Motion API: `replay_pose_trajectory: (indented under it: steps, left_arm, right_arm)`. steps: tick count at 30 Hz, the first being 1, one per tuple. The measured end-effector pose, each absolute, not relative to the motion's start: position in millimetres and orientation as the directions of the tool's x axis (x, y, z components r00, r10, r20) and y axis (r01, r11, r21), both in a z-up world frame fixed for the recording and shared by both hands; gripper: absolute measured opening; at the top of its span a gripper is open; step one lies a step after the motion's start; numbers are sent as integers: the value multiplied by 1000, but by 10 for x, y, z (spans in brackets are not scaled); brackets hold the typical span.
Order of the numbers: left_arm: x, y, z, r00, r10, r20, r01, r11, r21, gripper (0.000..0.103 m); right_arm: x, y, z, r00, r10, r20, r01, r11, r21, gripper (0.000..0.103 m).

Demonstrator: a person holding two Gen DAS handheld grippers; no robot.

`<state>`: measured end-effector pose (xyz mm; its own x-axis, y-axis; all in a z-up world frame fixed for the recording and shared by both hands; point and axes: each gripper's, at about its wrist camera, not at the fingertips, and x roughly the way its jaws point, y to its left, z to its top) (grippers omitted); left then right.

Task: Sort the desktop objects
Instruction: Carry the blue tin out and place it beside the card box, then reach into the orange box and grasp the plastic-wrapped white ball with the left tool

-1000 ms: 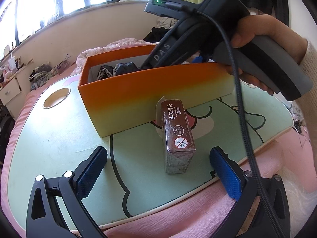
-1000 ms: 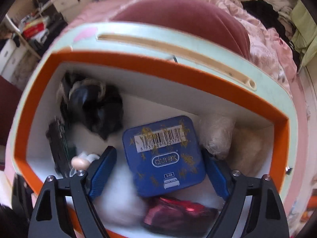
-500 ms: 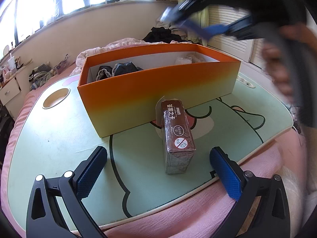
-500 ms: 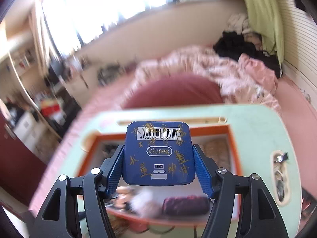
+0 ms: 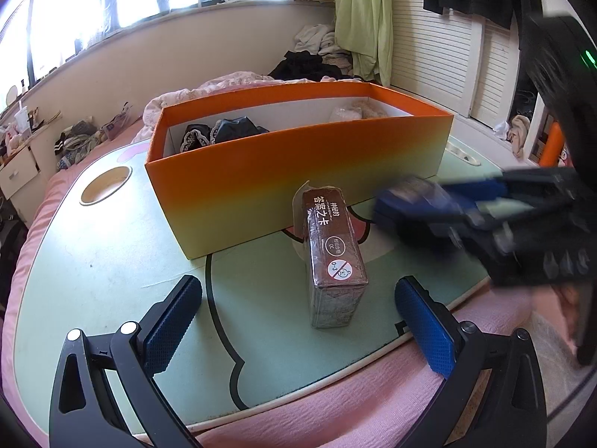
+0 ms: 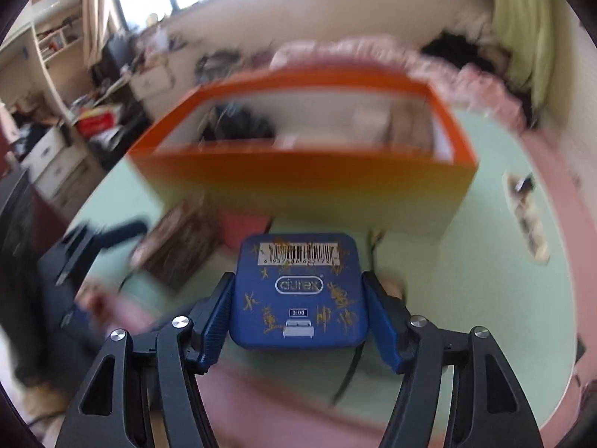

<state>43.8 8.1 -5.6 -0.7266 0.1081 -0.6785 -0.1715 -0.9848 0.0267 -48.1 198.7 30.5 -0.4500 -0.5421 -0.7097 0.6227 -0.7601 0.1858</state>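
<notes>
Right tool pinches the blue tin squarely between its pads (orange box beyond).

Glossy blue tin, perhaps metal, matt cardboard orange box, ribbed pads

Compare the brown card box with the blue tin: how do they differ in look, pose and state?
The brown card box is a long block; the blue tin is flat and square with rounded corners. The box rests free on the green tabletop; the tin is held between the right gripper's jaws. Both carry printed labels.
</notes>
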Motion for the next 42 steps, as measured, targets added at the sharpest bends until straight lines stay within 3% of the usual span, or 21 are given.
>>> replay_pose_trajectory:
  steps: [1,3,10,11,13,27,28,32,37,42]
  left_arm:
    - [441,72,-58,-727,109,-678,-172,-985,26,103]
    - [438,68,-61,-727,108,-678,-171,-985,26,103]
    - [438,50,-71,-727,109,-677,-171,-985,26,103]
    - [440,52,-72,-727,107,-678,-172,-985,29,103]
    - [448,41,-79,-727,102,-679,-166,-986,29,103]
    - [563,-131,-54,-727,50,-685,-102,-994,36,102]
    - [607,-153,-17,-728,57,-683,-105,-994,29,100]
    - [666,-166,238,-740,116,-662,-132,-991,-27,75]
    - [422,-57,829,-739,259,-622,-232,-965,-125,63]
    - [-414,318,1047,-607,303,-735,-282,-946,-157,60]
  right_arm:
    - [-500,2022,340,-446,-598,-666,625,-741,247,71]
    - [-510,2085,360,-443,-635,-633,626,-724,289,93]
    - [-166,2312,75,-491,-494,-718,643,-761,83,94]
    - [-110,2297,44,-552,-473,-687,636,-771,20,98]
    - [-144,2305,-42,-571,-481,-665,622,-782,31,103]
    - [-176,2302,-110,-580,-518,-629,647,-762,30,103]
    - [-173,2299,-110,-580,-517,-629,647,-762,30,103]
    - [-170,2301,-110,-580,-518,-629,647,-762,30,103]
    - [-157,2286,-107,-580,-518,-629,648,-761,30,103]
    - [-155,2288,-107,-580,-519,-628,648,-761,30,103]
